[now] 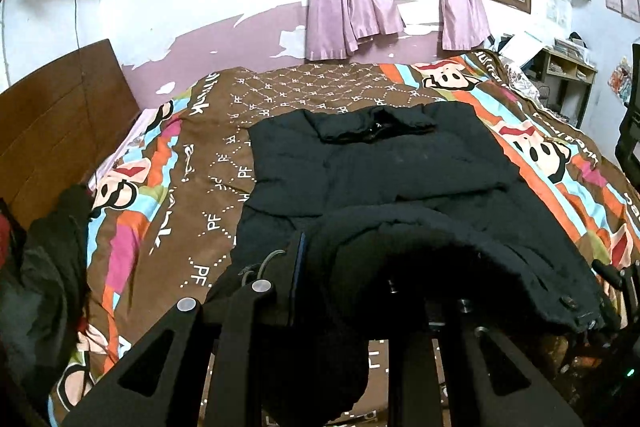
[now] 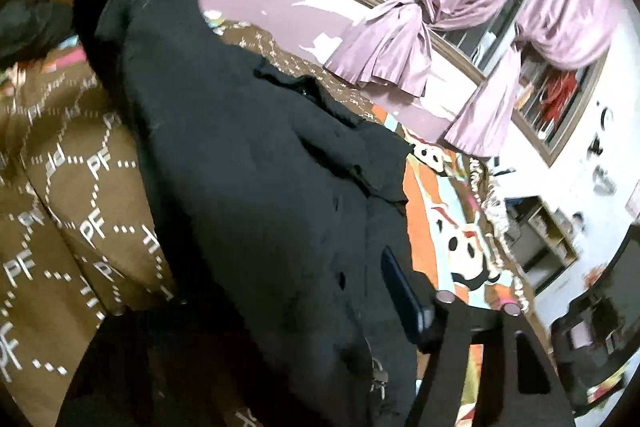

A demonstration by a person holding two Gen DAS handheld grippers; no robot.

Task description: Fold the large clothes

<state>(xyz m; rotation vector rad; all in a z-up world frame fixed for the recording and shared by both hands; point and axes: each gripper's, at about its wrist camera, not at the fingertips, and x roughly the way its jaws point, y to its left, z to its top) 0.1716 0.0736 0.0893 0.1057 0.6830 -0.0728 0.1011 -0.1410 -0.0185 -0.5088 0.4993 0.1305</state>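
While the black padded jacket (image 1: 380, 167) lies spread on the cartoon-print brown bedspread (image 1: 192, 187), the left gripper (image 1: 344, 291) pinches its raised near hem. Whether the right gripper (image 2: 348, 291) grips cloth cannot be told. Judged early: the main folds remain.

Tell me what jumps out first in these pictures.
A big black coat lies spread across the middle of a bed, its near hem lifted over the left gripper. Under it is a loud cartoon-monkey bedspread, and knotted pink curtains hang at the window behind.
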